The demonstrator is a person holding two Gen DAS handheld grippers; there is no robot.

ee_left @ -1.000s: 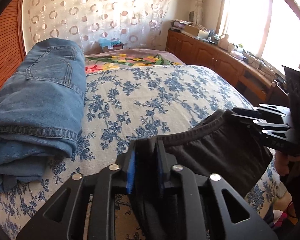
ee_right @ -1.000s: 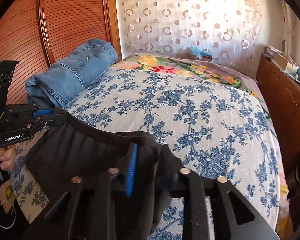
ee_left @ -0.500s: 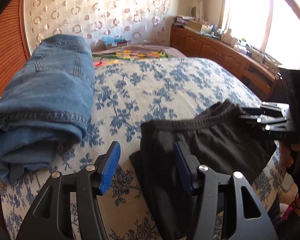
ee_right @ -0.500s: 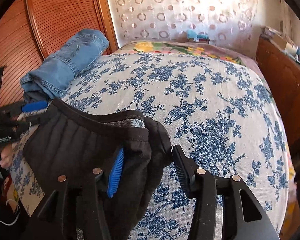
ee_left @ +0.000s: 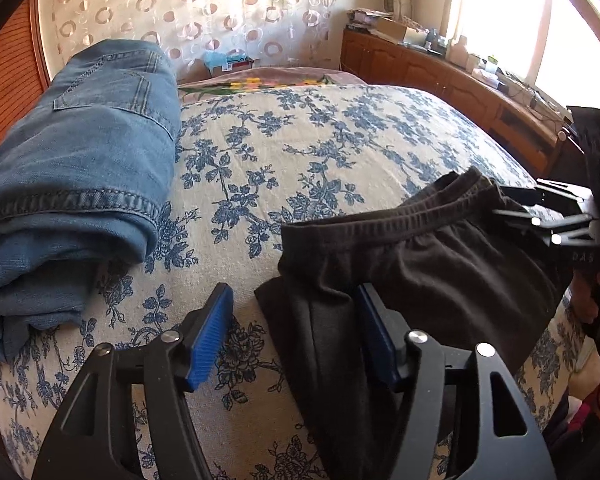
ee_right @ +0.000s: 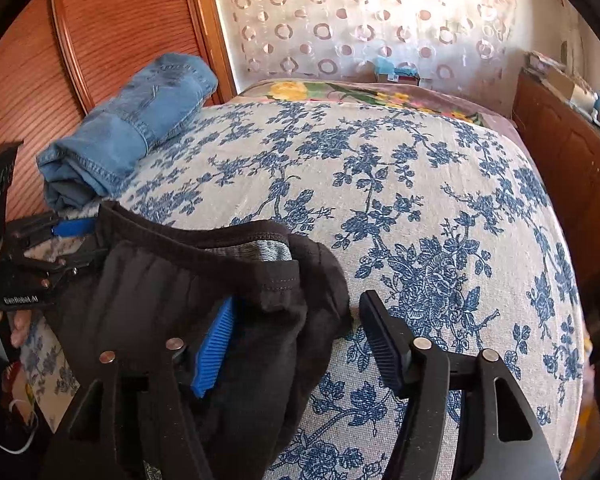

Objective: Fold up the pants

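Observation:
Black pants lie at the near edge of the bed, waistband toward the headboard; they also show in the right wrist view. My left gripper is open, its jaws straddling the pants' left corner, cloth draped over the right blue pad. My right gripper is open, with the pants' right corner lying loose between its jaws. Each gripper shows in the other's view, the right one and the left one, at opposite ends of the waistband.
Folded blue jeans lie at the bed's left side by a wooden panel. The bed has a blue floral cover. A wooden cabinet with clutter runs along the right under a bright window.
Both grippers were shut on the pants' waistband corners a second ago. They have opened and let the pants down onto the bed, and have since opened wider.

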